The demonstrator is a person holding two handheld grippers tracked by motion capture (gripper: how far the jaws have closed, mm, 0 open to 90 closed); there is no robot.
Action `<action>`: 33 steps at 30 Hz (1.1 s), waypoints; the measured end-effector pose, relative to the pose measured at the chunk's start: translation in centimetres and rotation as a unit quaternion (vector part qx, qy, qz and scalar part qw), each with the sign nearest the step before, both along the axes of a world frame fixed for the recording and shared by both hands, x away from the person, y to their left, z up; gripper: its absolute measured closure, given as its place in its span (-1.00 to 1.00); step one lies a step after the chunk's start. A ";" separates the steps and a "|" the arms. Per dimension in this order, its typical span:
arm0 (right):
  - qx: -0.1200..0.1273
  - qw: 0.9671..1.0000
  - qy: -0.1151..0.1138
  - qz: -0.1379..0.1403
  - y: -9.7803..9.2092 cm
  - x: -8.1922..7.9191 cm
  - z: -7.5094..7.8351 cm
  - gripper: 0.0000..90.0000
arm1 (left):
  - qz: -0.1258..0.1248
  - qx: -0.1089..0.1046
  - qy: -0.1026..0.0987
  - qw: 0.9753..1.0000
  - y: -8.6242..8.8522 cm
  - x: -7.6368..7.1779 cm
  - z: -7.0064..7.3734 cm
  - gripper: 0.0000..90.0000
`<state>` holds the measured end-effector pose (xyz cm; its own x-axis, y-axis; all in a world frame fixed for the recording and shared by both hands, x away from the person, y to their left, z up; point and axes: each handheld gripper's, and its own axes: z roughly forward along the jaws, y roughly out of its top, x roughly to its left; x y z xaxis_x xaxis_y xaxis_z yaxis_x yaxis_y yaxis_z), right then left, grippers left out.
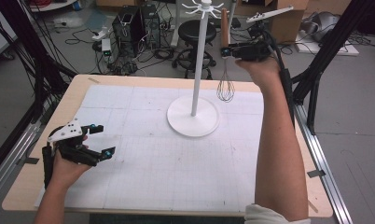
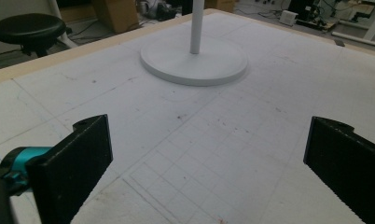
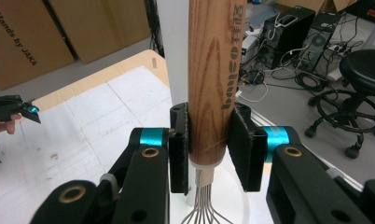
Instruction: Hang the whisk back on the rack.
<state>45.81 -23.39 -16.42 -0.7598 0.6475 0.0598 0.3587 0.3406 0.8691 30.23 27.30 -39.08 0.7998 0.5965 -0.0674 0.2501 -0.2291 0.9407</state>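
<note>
A whisk with a wooden handle [image 1: 225, 28] and wire head [image 1: 225, 87] hangs upright to the right of the white stand's pole [image 1: 199, 60]. My right gripper [image 1: 227, 51] is shut on the handle's lower end, raised well above the table. The right gripper view has both pads [image 3: 179, 154] pressed against the handle [image 3: 212, 79], the wires [image 3: 205, 207] dropping below. The stand has a round base [image 1: 193, 116] and hooks at its top [image 1: 203, 6]. My left gripper [image 1: 103, 140] rests open at the table's left front, jaws wide apart over the white gridded mat [image 2: 199, 154], nothing between them.
The mat [image 1: 148, 168] covers most of the wooden table [image 1: 78, 84]. A black stool [image 1: 196, 32], computer towers [image 1: 134, 25] and cardboard boxes [image 1: 283, 18] stand on the floor beyond the far edge. Black frame legs [image 1: 316, 79] rise at the right.
</note>
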 end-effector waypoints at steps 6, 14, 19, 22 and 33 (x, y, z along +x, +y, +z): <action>-0.002 1.000 0.001 -0.004 0.0 -0.1 0.1 0.42 | -0.001 -0.001 0.000 1.000 0.0 0.0 0.0 -0.96; 0.000 1.000 0.001 -0.002 -0.4 -0.6 -0.1 0.30 | -0.001 -0.002 -0.001 1.000 0.0 0.0 0.0 -0.96; 0.001 1.000 -0.003 0.004 -0.8 -1.4 -0.5 0.23 | -0.001 -0.001 0.000 1.000 0.0 0.0 0.0 -0.96; 0.004 1.000 -0.006 0.006 -1.1 -1.8 -0.6 0.20 | -0.002 -0.004 -0.001 1.000 0.1 0.0 0.1 -0.96; -0.010 1.000 -0.021 0.007 -2.0 -3.9 -1.8 -0.06 | -0.003 -0.010 -0.004 1.000 0.1 -0.1 0.3 -0.96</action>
<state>41.86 -25.36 -18.25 -0.7709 0.6368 0.0148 0.3174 0.3639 0.8757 30.17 27.45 -38.82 0.8033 0.5910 -0.0732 0.2416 -0.2111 0.9471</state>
